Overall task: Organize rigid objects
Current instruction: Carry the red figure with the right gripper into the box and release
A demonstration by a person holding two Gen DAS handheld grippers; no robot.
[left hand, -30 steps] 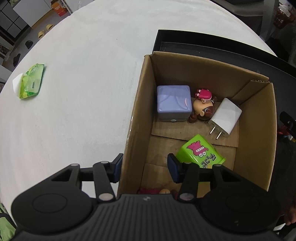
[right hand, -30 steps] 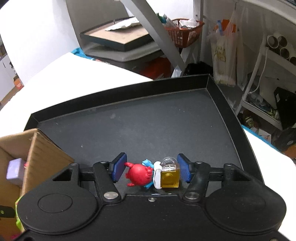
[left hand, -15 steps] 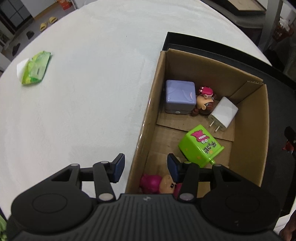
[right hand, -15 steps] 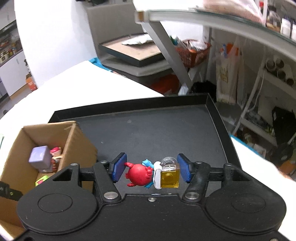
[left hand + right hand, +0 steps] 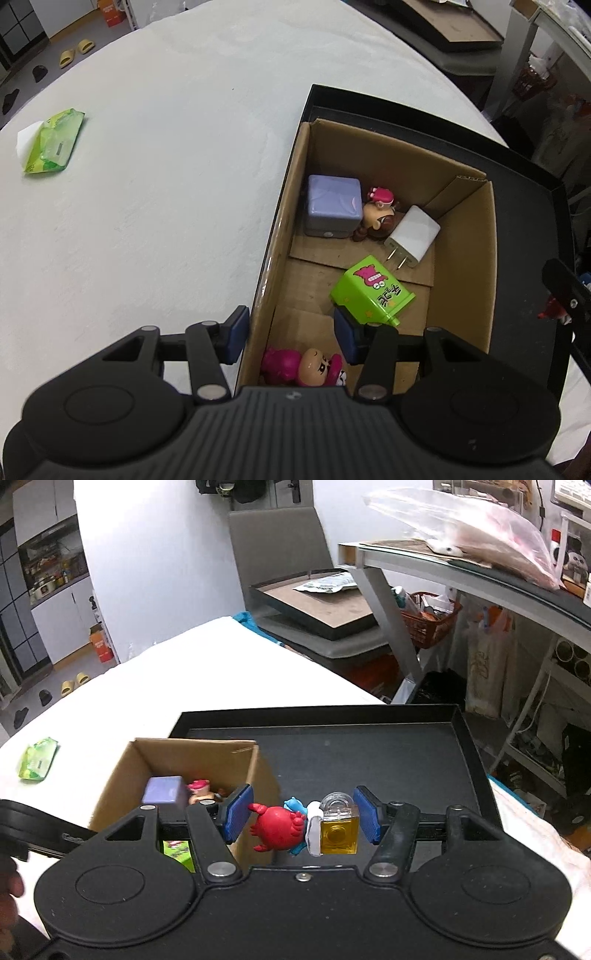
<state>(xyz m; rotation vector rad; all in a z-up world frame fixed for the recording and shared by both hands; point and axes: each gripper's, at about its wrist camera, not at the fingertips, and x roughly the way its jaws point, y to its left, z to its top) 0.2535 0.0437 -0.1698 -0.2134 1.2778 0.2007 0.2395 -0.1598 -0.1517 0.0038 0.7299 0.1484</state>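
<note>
Toy: red-and-blue figure [image 5: 286, 825] pinched in right gripper [image 5: 302, 819], carried toward box [image 5: 463, 236].
Left gripper [image 5: 291, 338]: open, empty, straddling box wall, likely steadying it.

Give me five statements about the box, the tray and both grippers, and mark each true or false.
1. The cardboard box stands in the black tray. True.
2. The right gripper is empty. False: a red and blue figure with a yellow padlock-shaped block sits between its pads.
3. The white charger plug lies on the white table. False: it lies inside the box.
4. The left gripper is open, one finger outside the box wall and one inside. True.
5. The green wipes packet is in the box. False: it lies on the table, well apart from the box.
</note>
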